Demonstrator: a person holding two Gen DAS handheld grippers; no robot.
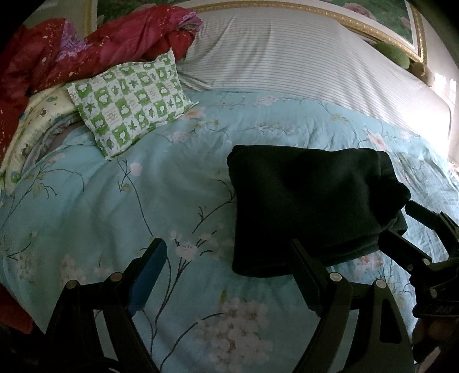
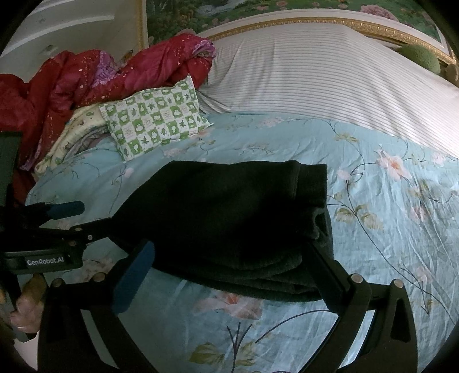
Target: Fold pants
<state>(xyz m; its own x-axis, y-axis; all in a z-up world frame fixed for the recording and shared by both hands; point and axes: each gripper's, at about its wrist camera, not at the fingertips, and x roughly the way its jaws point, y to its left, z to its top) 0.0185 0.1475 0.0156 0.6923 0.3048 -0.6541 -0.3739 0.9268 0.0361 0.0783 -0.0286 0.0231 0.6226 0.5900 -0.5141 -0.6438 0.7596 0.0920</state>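
The dark pants [image 1: 312, 209] lie folded into a thick rectangular stack on the light blue floral quilt [image 1: 114, 206]. In the left wrist view my left gripper [image 1: 229, 275] is open, just in front of the stack's near left corner and holding nothing. In the right wrist view the pants [image 2: 229, 218] fill the middle. My right gripper [image 2: 229, 275] is open around the stack's near edge, its right finger [image 2: 327, 275] against the cloth. The left gripper also shows at the left of that view [image 2: 68, 218], and the right gripper shows at the right of the left wrist view [image 1: 401, 226].
A green-and-white checked pillow [image 1: 129, 106] lies at the back left on folded bedding. A red quilt [image 1: 100, 46] is heaped behind it. A striped sheet [image 1: 287, 57] covers the far bed up to a gold-trimmed headboard [image 1: 358, 23].
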